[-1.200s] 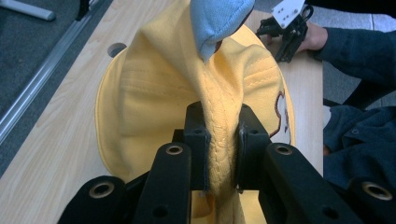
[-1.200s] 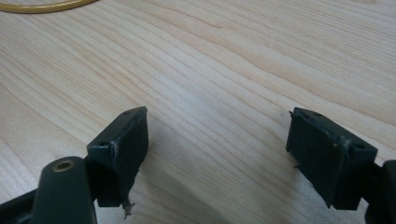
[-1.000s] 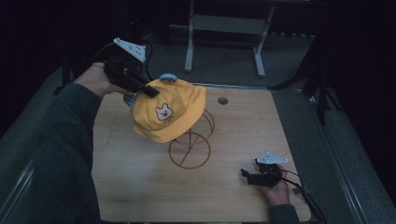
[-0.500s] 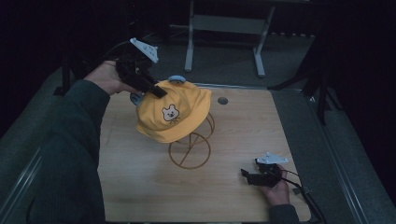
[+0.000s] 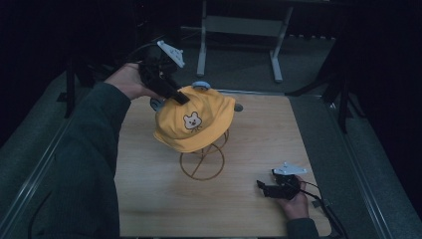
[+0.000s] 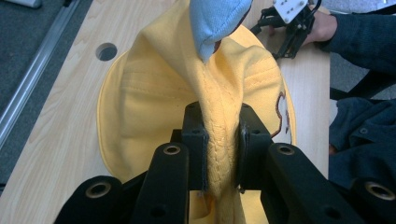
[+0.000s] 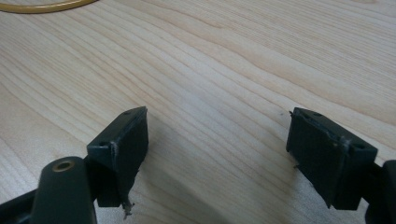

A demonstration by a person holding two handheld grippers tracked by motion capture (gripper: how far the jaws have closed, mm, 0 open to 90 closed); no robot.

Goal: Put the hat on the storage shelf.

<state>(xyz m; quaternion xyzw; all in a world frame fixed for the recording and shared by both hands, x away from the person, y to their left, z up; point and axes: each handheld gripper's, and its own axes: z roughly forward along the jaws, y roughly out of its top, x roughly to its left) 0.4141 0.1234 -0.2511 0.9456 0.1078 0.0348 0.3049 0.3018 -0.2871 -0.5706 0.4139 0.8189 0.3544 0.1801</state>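
Nearest the person, the right gripper (image 5: 266,188) rests low on the pale wood tabletop (image 5: 149,199) at its near right corner, the hand wrapped round its body. In the right gripper view its jaws stand wide apart with bare wood grain between them, nothing held, and a sliver of gold ring curves across the top left corner.

Moving in toward the middle, there's the gold wire stand (image 5: 201,162), its round base ring flat on the wood and its loops rising up under the yellow cap (image 5: 194,122). The cap sits draped over the top of the stand, its little bear face badge turned toward the near edge.

At the cap's far left edge, the left gripper (image 5: 180,98) comes in at a downward slant from the person's raised left hand (image 5: 127,79). In the left gripper view its jaws have a ridge of yellow fabric pinched tight between the pads, the cloth bunched into a fold that runs up and away from them; the jaws have just been easing open a touch, yet the fabric is clamped. A light blue piece (image 6: 217,23) shows above that fold.

Beyond the cap, a round hole (image 5: 238,107) sits in the tabletop near the far edge.
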